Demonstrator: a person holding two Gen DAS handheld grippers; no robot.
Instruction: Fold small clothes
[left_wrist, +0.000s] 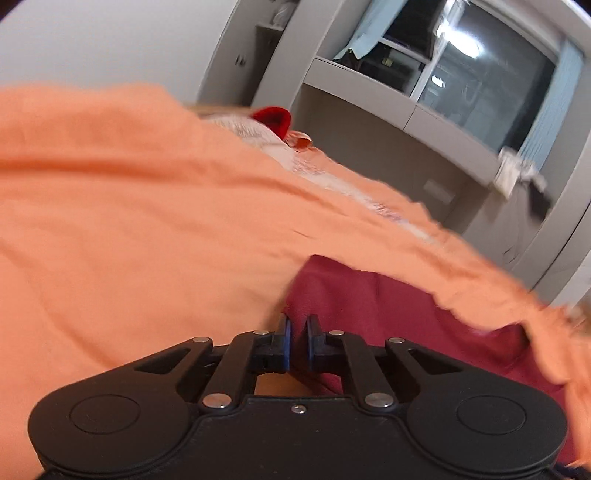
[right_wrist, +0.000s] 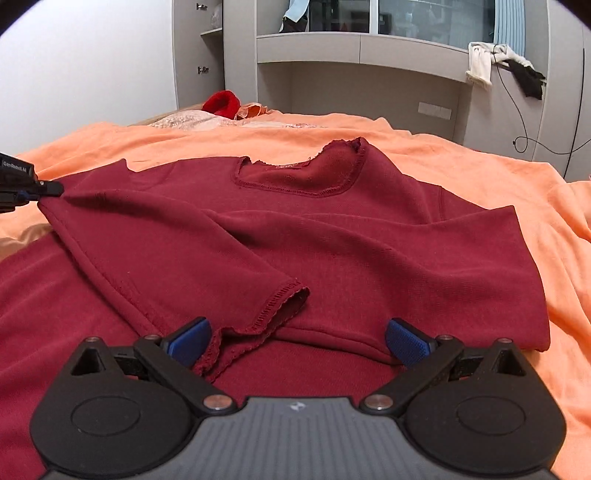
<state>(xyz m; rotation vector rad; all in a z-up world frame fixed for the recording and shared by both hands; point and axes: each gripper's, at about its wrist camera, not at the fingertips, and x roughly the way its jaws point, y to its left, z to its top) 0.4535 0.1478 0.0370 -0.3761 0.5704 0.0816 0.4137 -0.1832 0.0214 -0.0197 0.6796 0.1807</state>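
Here, an orange bedsheet (right_wrist: 461, 173) is being seen spread across the whole bed, wrinkled toward the right edge, and a dark red top (right_wrist: 332, 236) is being shown lying on it, neckline away from the right wrist camera, with both sleeves folded in over the body. The cuff of the nearer sleeve is being shown just ahead of the right gripper (right_wrist: 297, 341), whose blue-padded jaws are being held wide apart above the garment, nothing being pinched between them. At the far left of that view, the left gripper (right_wrist: 40, 192) is being seen at the top's left edge; in its own view the left gripper (left_wrist: 297, 332) is being shown with jaws drawn nearly together, and red fabric is lying right at the tips, though whether cloth is actually being pinched cannot be told through the blur.

Beyond the bed, a bright red item (right_wrist: 221, 101) is being seen near a pale patterned pillow (right_wrist: 184, 120). Grey built-in cabinets (right_wrist: 354, 48) are being shown along the far wall under a dark window (right_wrist: 436, 18), with white and black clothes (right_wrist: 502, 66) draped over the ledge's right end and a black cable (right_wrist: 517, 122) hanging below them. A plain white wall (right_wrist: 92, 66) is being seen at left.
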